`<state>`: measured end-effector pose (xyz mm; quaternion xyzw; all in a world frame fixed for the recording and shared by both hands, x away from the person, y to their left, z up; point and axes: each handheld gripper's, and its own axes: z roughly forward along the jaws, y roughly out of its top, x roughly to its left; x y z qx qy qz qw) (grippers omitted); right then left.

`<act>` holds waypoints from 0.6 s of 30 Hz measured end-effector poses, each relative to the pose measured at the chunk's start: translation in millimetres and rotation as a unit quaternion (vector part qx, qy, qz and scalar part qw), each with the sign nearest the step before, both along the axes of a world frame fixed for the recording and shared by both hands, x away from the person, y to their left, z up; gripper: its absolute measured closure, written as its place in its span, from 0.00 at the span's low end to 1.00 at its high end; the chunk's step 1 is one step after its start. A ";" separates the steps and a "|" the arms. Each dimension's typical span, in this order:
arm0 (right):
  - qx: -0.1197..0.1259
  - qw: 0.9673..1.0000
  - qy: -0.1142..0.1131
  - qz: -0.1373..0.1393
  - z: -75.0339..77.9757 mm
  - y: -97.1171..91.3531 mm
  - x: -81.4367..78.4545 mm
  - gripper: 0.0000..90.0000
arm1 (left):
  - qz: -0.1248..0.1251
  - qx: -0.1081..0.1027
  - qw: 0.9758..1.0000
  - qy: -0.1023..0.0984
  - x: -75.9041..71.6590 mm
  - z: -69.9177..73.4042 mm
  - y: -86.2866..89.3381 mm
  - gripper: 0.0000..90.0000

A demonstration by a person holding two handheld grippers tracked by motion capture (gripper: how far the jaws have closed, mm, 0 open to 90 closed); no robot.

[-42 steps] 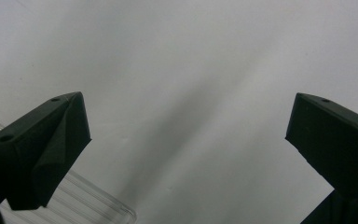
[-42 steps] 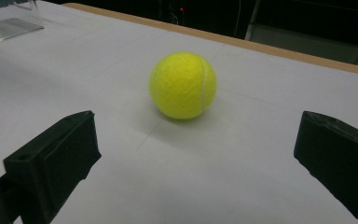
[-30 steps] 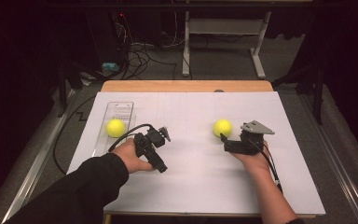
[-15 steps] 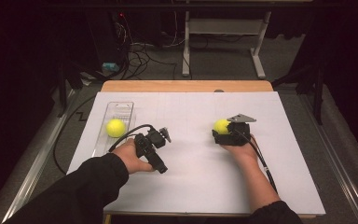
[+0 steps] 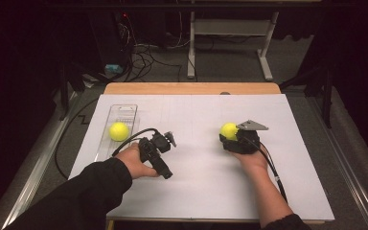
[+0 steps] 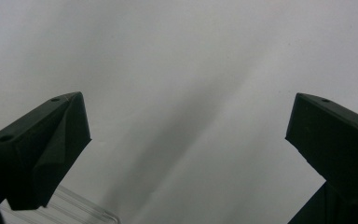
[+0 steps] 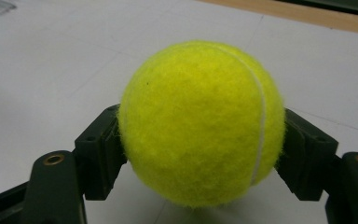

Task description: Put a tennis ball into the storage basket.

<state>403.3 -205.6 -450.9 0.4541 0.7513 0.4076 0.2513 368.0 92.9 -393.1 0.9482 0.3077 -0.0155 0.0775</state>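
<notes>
Gripping a ball [image 7: 200, 123] between its jaws, the right gripper [image 5: 237, 143] has each pad pressed to a side of it, low on the white sheet [image 5: 196, 115]; a ball has no long axis, so approach angle matters little. The left gripper [image 5: 160, 146] rests slack, jaws wide apart over bare sheet. A second ball [image 5: 119, 131] sits in the clear tray [image 5: 124, 111], just left of that gripper and well away from the held ball.

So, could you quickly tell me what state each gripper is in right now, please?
Left gripper: open, jaws wide apart over the white table cover, holding nothing.
Right gripper: shut on the tennis ball, a jaw against each side.
</notes>
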 end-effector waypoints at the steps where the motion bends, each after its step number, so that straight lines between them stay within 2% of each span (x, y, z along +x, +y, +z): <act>1: 0.003 1.000 -0.011 0.005 3.8 0.0 -11.5 0.30 | 0.000 0.000 1.000 -0.001 -0.7 0.7 0.2 0.01; 2: 0.003 1.000 -0.011 0.005 3.8 0.0 -11.5 0.30 | 0.000 0.000 1.000 -0.001 -0.7 0.7 0.2 0.01; 7: 0.003 0.999 -0.027 0.016 6.6 -2.4 -38.5 0.30 | 0.001 -0.002 1.000 -0.001 -1.6 2.2 1.5 0.01; 8: 0.004 0.999 -0.032 0.017 5.0 -4.4 -47.9 0.30 | 0.002 -0.001 1.000 -0.002 -1.6 2.9 1.6 0.01; 9: 0.004 0.999 -0.032 0.017 5.0 -4.4 -47.9 0.30 | 0.002 -0.001 1.000 -0.002 -1.6 2.9 1.6 0.01; 10: 0.005 0.999 -0.033 0.019 2.3 -6.5 -56.3 0.30 | 0.003 -0.003 1.000 -0.002 -1.6 3.6 1.8 0.01; 12: 0.005 0.999 -0.034 0.019 0.9 -7.7 -60.4 0.30 | 0.004 -0.003 1.000 -0.001 -1.5 3.9 1.8 0.01; 13: 0.010 0.999 -0.035 0.020 -1.9 -10.2 -68.7 0.30 | 0.005 -0.003 1.000 -0.001 -1.5 4.3 2.0 0.01; 14: 0.010 0.999 -0.035 0.020 -1.9 -10.2 -68.7 0.30 | 0.005 -0.003 1.000 -0.001 -1.5 4.3 2.0 0.01; 18: 0.018 0.999 -0.037 0.020 -7.2 -16.7 -87.3 0.30 | 0.005 -0.004 1.000 0.000 -1.2 5.9 1.7 0.01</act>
